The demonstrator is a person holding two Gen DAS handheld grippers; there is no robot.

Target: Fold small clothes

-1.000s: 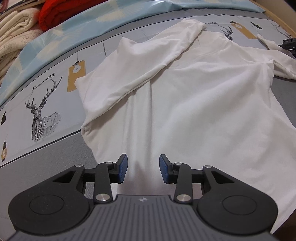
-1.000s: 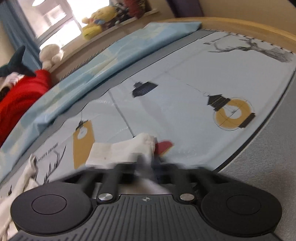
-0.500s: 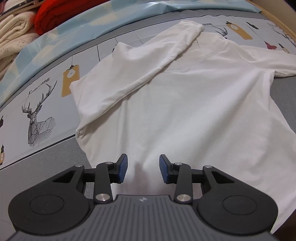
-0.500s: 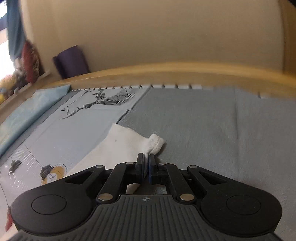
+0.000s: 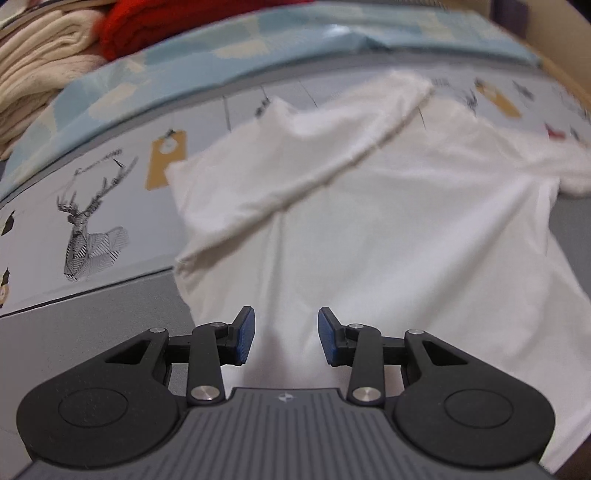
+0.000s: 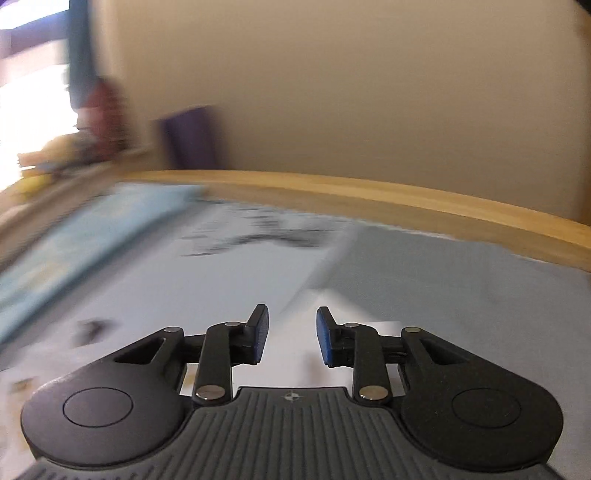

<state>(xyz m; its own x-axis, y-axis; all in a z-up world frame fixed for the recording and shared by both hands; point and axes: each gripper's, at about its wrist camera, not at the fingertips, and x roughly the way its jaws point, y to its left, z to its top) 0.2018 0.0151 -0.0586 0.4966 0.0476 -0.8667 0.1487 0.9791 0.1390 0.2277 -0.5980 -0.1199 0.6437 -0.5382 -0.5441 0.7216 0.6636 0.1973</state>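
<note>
A white shirt [image 5: 369, 229] lies spread on the bed, its left sleeve [image 5: 295, 155] folded diagonally across the body. My left gripper [image 5: 286, 336] is open and empty, just above the shirt's near hem. My right gripper [image 6: 291, 334] is open and empty, over a white piece of the shirt [image 6: 332, 314] that lies flat on the grey sheet. The right wrist view is blurred.
The bed sheet [image 5: 92, 221] carries deer and tag prints. Cream knitwear [image 5: 33, 74] and a red garment [image 5: 166, 26] are stacked at the far left. A light blue cover [image 5: 258, 55] runs along the back. A wooden bed rim [image 6: 406, 199] bounds the far side.
My right gripper has opened and let go of the white sleeve end it was pinching; the cloth now lies flat. My left gripper stays open, the view shifted slightly.
</note>
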